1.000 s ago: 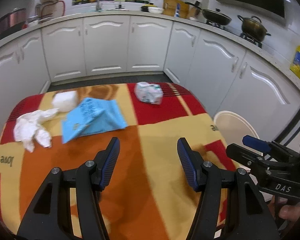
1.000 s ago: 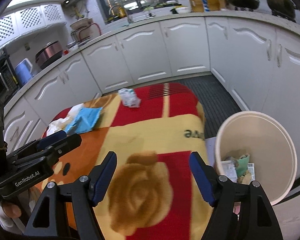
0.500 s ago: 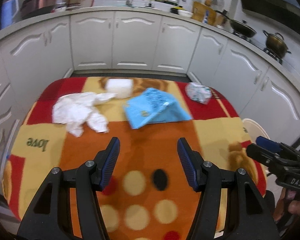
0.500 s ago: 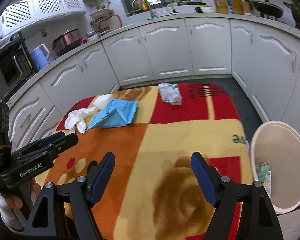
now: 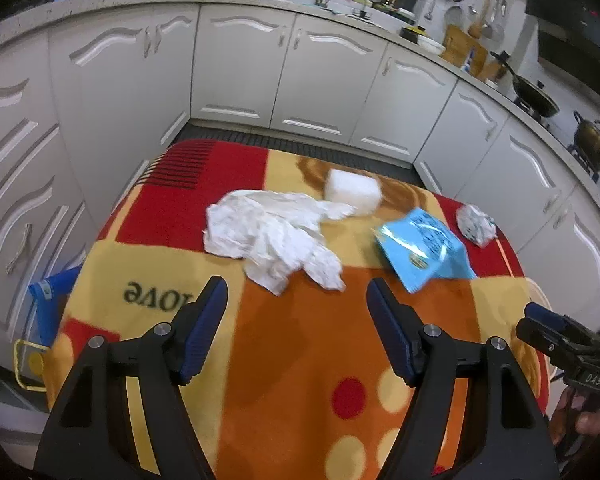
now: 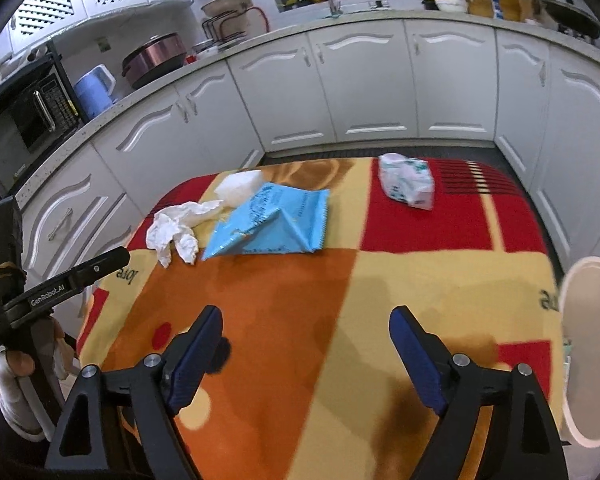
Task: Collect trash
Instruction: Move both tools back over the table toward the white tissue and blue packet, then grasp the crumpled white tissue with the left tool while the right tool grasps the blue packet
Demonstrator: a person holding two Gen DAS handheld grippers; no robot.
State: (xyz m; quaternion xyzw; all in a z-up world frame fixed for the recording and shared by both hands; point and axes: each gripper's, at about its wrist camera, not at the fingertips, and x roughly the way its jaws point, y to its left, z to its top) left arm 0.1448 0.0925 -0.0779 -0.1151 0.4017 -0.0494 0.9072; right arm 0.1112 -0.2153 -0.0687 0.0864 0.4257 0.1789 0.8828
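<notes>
Left gripper and right gripper hover wide apart, empty, over the surface; crumpled tissue, blue packet and what looks like a wadded wrapper lie toward its far edge.

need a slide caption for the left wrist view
Open left hand-held gripper faces crumpled white tissue on the patterned tablecloth, with a blue snack wrapper to its right.
</notes>
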